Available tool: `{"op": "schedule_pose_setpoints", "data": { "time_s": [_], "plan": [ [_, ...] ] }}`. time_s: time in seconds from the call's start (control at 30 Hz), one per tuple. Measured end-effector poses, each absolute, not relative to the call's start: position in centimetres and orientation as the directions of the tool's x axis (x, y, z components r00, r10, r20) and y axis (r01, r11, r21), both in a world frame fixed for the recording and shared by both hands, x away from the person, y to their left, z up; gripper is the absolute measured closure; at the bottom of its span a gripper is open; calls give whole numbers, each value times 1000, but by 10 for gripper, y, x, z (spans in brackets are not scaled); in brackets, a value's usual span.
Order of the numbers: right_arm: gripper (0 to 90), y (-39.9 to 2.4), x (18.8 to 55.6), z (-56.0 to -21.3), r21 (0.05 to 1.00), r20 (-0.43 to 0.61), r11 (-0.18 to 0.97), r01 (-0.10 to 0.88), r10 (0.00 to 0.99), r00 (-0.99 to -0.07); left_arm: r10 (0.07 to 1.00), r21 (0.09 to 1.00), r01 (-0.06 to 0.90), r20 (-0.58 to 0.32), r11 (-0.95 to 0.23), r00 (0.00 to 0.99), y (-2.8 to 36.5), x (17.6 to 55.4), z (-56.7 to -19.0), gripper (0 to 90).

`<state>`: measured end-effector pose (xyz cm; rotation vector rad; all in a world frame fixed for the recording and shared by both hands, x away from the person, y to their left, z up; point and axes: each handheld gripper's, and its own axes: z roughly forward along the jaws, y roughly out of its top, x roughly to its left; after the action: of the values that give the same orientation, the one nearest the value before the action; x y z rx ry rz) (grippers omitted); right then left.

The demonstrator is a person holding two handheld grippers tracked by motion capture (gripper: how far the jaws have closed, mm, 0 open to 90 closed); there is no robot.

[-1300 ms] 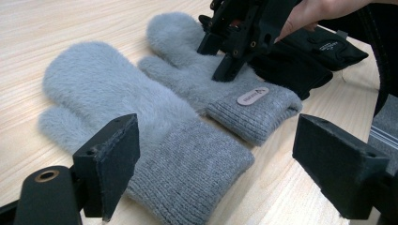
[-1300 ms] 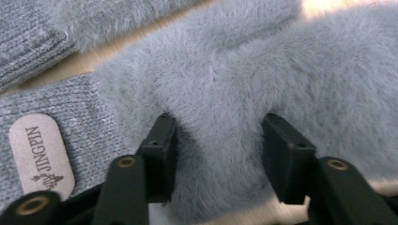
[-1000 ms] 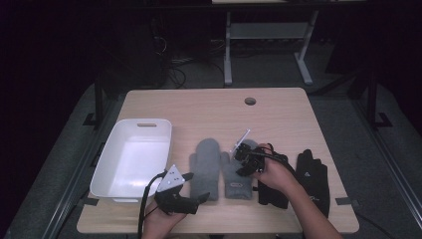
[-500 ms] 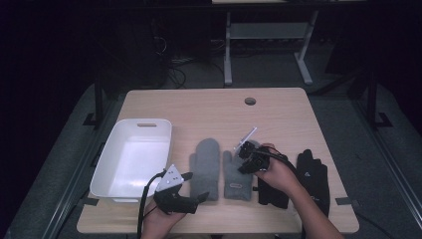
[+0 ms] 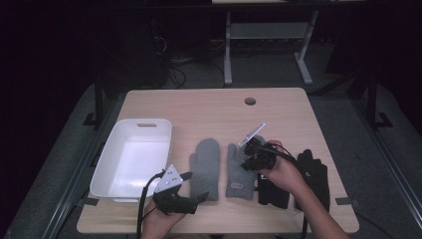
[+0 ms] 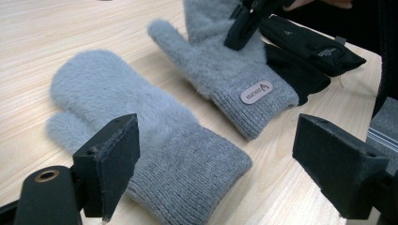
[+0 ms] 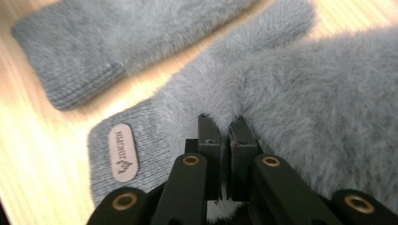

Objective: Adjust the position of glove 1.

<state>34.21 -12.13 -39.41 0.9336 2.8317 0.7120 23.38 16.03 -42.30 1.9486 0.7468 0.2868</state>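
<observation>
The right hand [image 5: 283, 172] is covering part of the black gloves [image 5: 313, 174], and the labelled grey mitten [image 5: 239, 169] is hiding one glove's edge. The wording on the mitten's tag [image 7: 123, 152] is staying too blurred to read. The person's forearms are running off the bottom edge.

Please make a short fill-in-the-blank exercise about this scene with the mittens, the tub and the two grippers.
1. The right gripper has its jaws shut on the ____ fur of the right mitten.
2. The white tub stands at the ____ side of the table.
3. The jaws of the left gripper are ____.
4. The black gloves lie ____ of the mittens.

Missing words: grey; left; open; right
</observation>
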Motion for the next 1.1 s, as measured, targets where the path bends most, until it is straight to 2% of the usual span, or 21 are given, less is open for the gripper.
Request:
{"op": "schedule_pose_setpoints", "data": {
  "time_s": [0.3,0.6,0.73,1.1],
  "plan": [
    [872,-117,339,-372,496,104,680,539,570,-815,622,883,368,-118,-291,774,163,231,-419,152],
    [872,-88,341,-347,536,165,669,515,515,-841,634,903,343,-109,-258,765,166,228,-412,152],
    [871,-62,350,-349,521,203,691,501,470,-859,641,904,342,-106,-256,760,169,228,-410,152],
    [871,-30,361,-363,493,247,715,495,430,-868,658,904,359,-126,-232,742,175,231,-411,152]
  ]
}}
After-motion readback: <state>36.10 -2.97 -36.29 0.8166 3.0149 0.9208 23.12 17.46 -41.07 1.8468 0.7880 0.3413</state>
